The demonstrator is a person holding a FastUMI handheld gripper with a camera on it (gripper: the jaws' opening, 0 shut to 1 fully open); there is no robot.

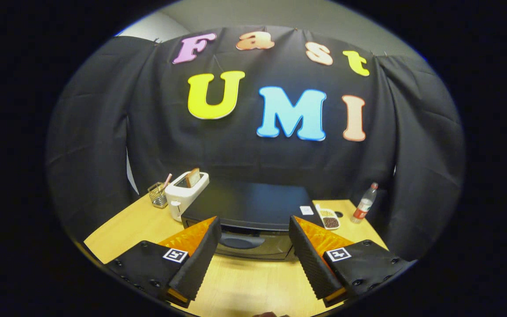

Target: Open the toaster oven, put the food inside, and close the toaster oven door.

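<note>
Toaster oven (247, 215): on counter (244, 281) just ahead of fingers, door closed; tool (253, 237) spread wide, empty. Risk: fingers missing the door handle, shoving the oven back; food tray (329, 218) beside it

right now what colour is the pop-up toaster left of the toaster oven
White, a slice of toast standing in its slot; seen in the gripper view, beyond the open gripper.

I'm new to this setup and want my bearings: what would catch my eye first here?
The black toaster oven sits mid-table just ahead of the tongs, door shut, with the fingers spread open and holding nothing. Left of it stands a white toaster with a slice of bread sticking up, and a wire basket beside that. To the oven's right lie a small food tray and a plastic bottle.
</note>
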